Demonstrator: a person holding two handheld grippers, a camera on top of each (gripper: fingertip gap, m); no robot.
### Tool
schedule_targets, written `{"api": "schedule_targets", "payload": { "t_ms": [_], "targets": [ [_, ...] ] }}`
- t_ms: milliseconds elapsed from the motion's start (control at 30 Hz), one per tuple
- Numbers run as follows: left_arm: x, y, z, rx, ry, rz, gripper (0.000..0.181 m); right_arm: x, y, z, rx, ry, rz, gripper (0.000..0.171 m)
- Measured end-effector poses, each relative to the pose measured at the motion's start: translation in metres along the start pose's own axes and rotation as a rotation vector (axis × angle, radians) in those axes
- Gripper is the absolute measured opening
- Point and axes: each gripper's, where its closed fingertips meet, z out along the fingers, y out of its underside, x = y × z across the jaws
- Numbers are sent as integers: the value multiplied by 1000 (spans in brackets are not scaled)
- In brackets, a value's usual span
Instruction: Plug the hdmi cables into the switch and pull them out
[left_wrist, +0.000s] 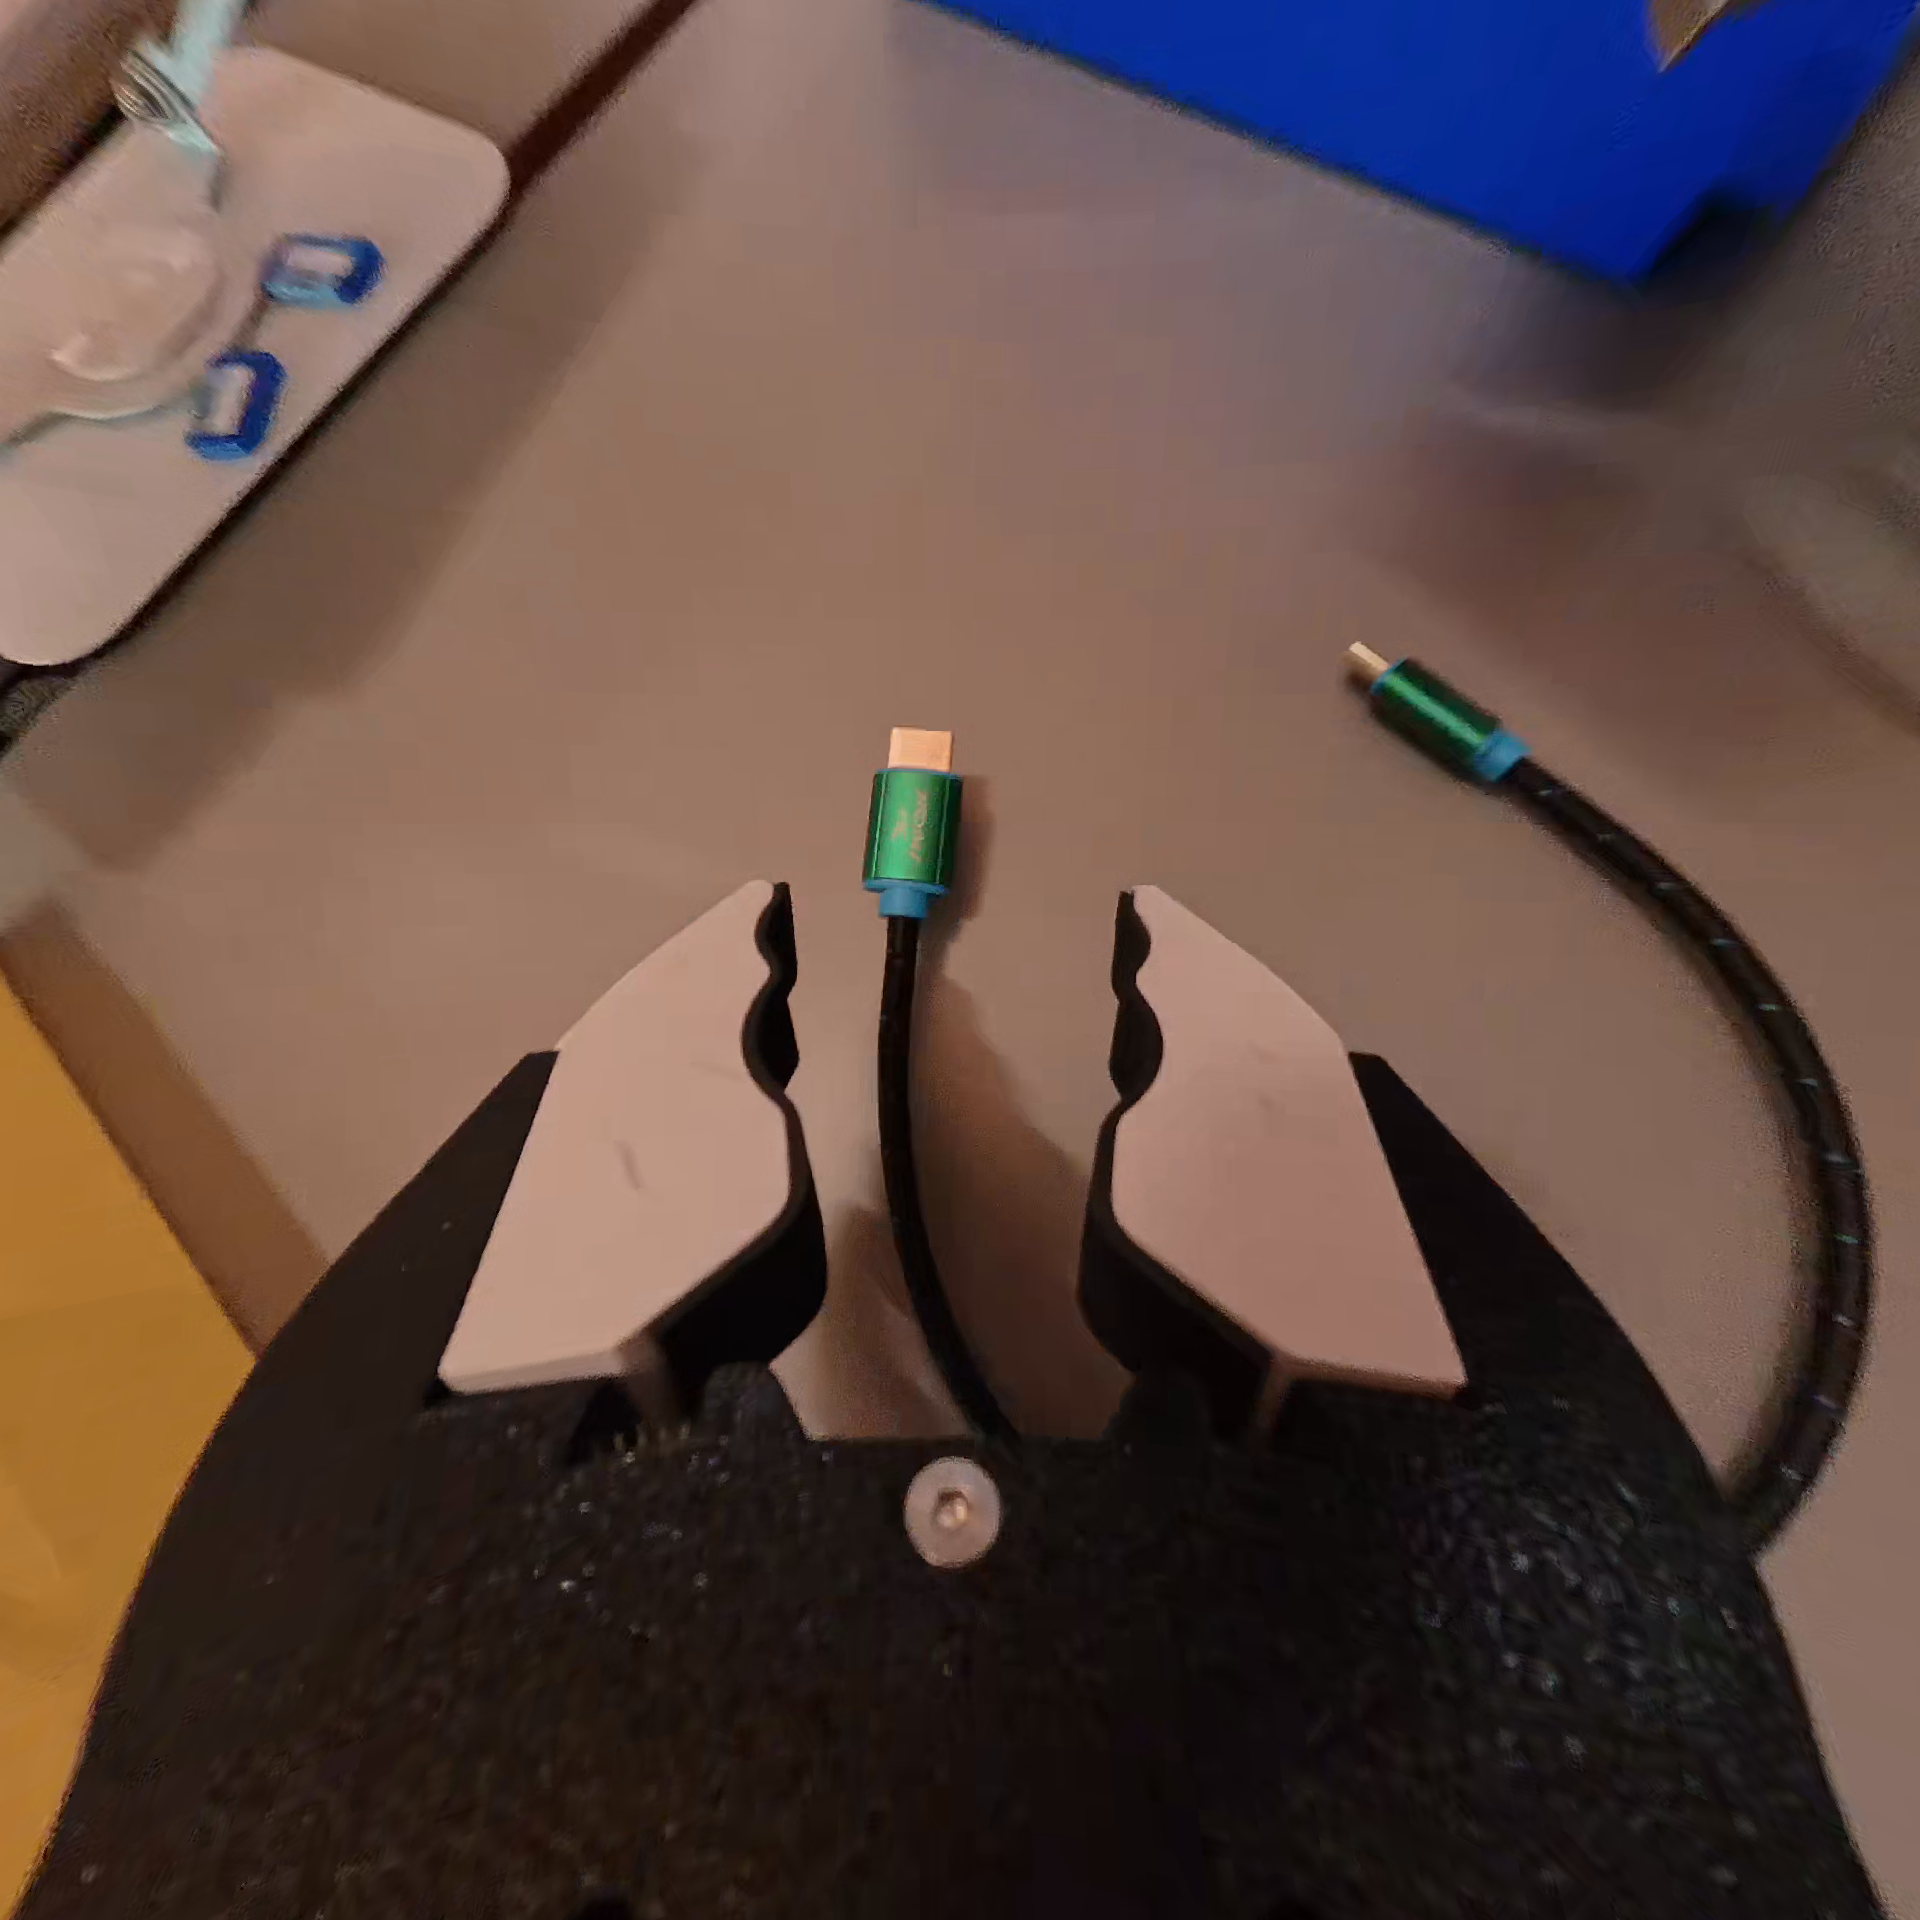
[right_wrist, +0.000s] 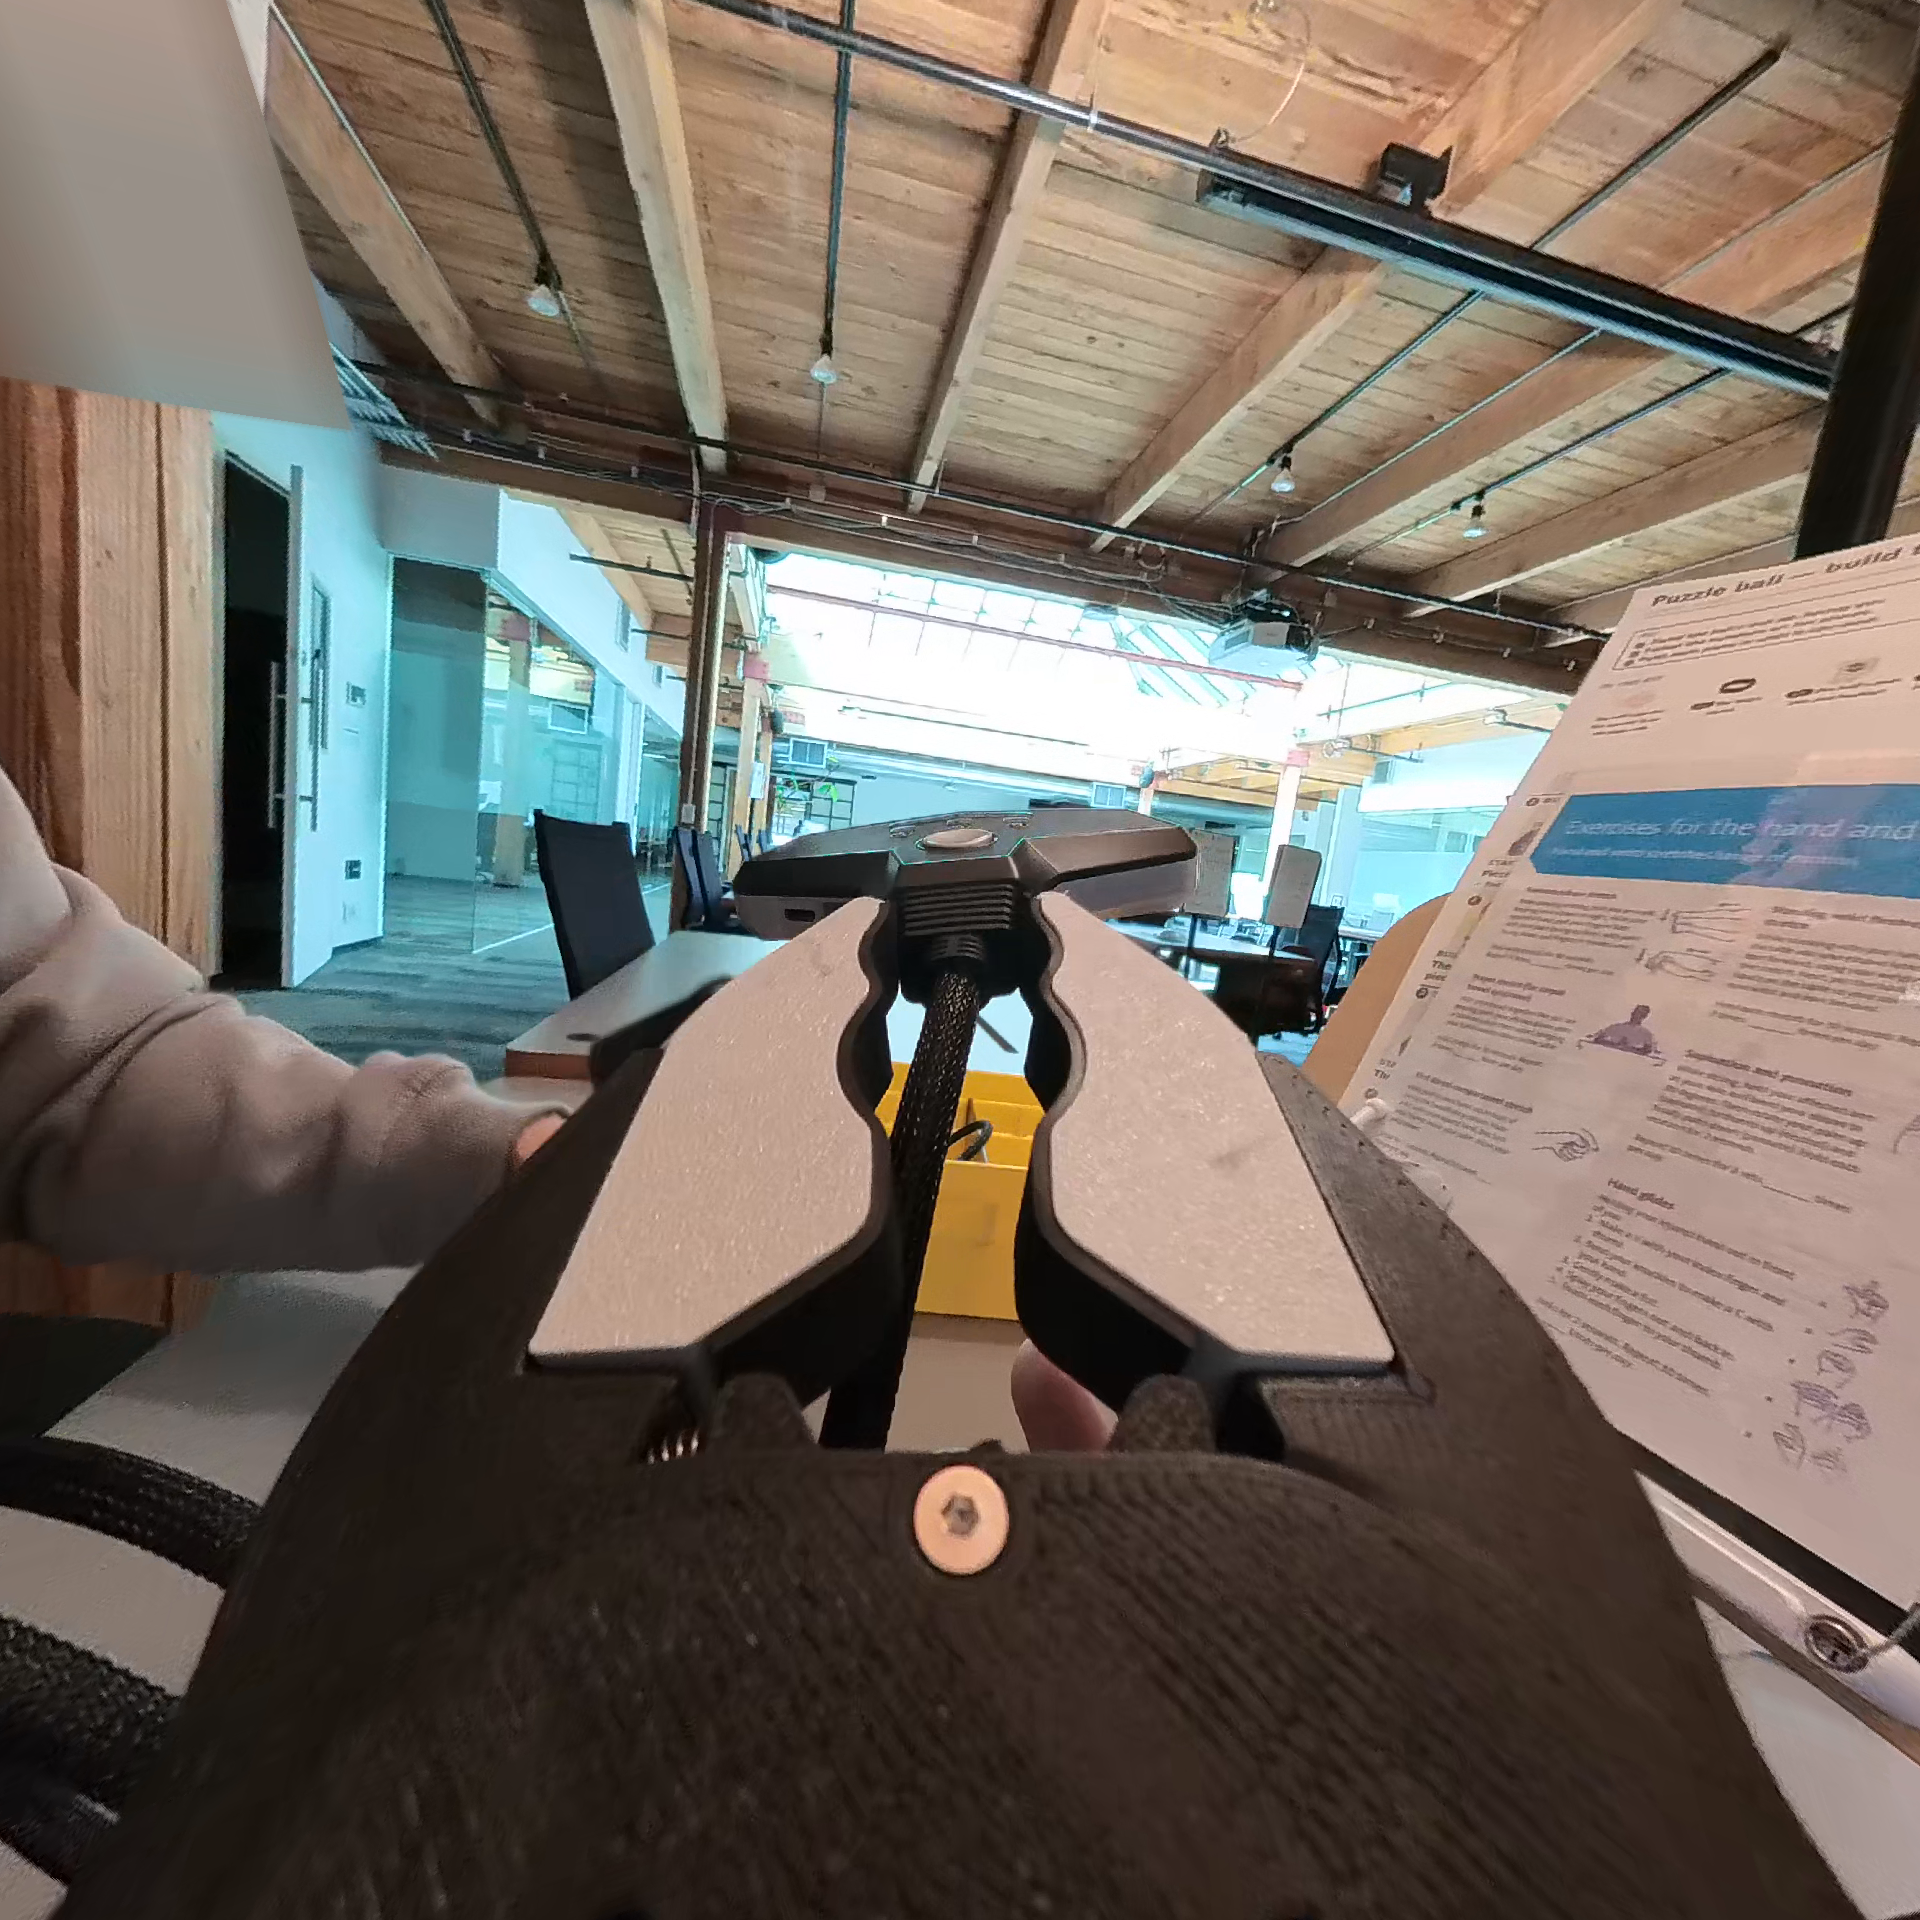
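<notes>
Green HDMI plug (left_wrist: 912, 837) just beyond spread left hand-held gripper (left_wrist: 954, 896), right hand-held gripper (right_wrist: 956, 914) clamping switch (right_wrist: 966, 871) collar

Wood-beamed ceiling (right_wrist: 1039, 260) above a bright open office with dark chairs (right_wrist: 592, 904) and glass partitions (right_wrist: 520, 769).

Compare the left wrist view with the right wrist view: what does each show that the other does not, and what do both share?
Left only: two green plugs, one just ahead of the open left gripper, its cable between the fingers, another off to the right on the grey table.

Right only: the right gripper shut on the ribbed cable end of the raised black switch, a yellow bin, a printed sheet.

Both: black braided cable between grey-faced fingers.
</notes>
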Motion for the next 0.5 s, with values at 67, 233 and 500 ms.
{"api": "schedule_targets", "payload": {
  "t_ms": [67,233,500],
  "targets": [
    [-4,8,18,-46,-8,-14,59,-1,3,1,-8,-9,0,22],
    [-3,14,39,-75,26,-77,54,-2,8,3,-13,-21,13,22],
    [-10,2,22,-21,-6,34,20,-3,15,5,-36,-32,19,22]
  ]
}}
